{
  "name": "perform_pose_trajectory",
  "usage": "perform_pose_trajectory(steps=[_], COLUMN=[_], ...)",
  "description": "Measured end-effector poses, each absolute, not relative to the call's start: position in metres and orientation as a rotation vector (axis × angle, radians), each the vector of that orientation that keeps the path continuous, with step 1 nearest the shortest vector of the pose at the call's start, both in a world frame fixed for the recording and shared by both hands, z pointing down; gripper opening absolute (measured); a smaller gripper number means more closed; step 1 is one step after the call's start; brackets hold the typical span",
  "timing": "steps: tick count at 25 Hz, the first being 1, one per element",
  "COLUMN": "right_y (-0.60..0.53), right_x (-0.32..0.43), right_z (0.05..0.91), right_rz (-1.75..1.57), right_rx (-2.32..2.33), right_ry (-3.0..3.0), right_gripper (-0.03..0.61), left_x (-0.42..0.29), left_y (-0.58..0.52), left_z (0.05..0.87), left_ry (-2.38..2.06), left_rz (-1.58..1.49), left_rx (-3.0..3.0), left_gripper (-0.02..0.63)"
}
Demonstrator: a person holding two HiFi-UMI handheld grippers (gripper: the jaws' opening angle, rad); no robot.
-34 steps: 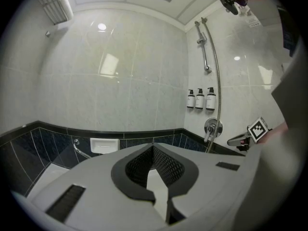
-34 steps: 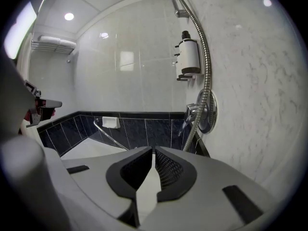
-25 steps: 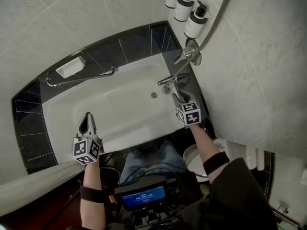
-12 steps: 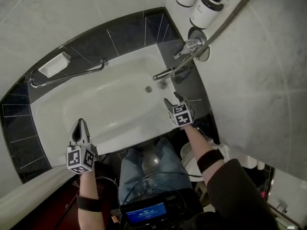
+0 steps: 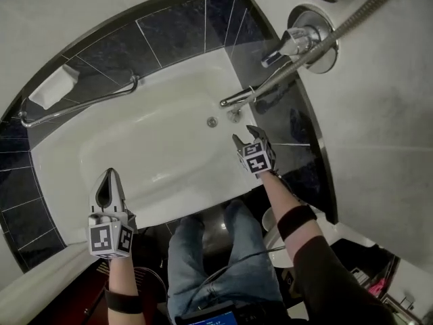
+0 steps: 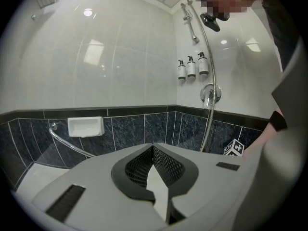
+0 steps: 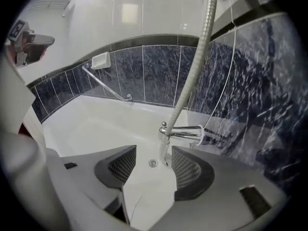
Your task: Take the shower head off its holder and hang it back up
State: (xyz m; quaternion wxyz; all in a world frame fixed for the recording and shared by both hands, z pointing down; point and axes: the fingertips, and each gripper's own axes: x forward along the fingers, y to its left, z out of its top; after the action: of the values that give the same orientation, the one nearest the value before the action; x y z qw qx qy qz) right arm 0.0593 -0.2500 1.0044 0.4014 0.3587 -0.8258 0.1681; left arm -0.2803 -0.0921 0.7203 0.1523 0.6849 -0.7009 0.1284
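Observation:
The dark shower head (image 6: 210,20) hangs high on its wall rail in the left gripper view, far from both grippers. Its metal hose (image 5: 338,31) runs down to the round valve (image 5: 302,42) above the tub spout (image 5: 237,100). My left gripper (image 5: 107,175) is shut and empty, low at the tub's near rim. My right gripper (image 5: 245,135) stands open with nothing between its jaws, just below the spout. In the right gripper view the hose (image 7: 192,81) and spout (image 7: 185,131) lie beyond the open gripper (image 7: 154,149).
A white bathtub (image 5: 155,154) with a drain (image 5: 212,122) fills the middle. A chrome grab bar (image 5: 81,107) and soap dish (image 5: 51,87) sit on the dark tiled far wall. Three dispenser bottles (image 6: 191,67) hang beside the rail. The person's legs (image 5: 203,256) are below.
Both grippers have sunk toward the tub's near rim, the right one more. The right jaws have opened wider. The head view tilted down, so the bottles left the top edge.

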Motion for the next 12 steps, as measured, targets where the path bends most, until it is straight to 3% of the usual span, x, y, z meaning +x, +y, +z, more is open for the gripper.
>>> perform_pose_trajectory(steps=[12], right_y=[-0.286], right_x=[0.06], right_z=[1.13], right_rz=[0.342], right_rx=[0.912], right_ry=[-2.129], right_gripper=[0.256], left_x=[-0.24], left_y=[-0.117], left_z=[0.822], left_ry=[-1.95], left_rz=[0.353], left_rx=[2.026], left_gripper=[0.0])
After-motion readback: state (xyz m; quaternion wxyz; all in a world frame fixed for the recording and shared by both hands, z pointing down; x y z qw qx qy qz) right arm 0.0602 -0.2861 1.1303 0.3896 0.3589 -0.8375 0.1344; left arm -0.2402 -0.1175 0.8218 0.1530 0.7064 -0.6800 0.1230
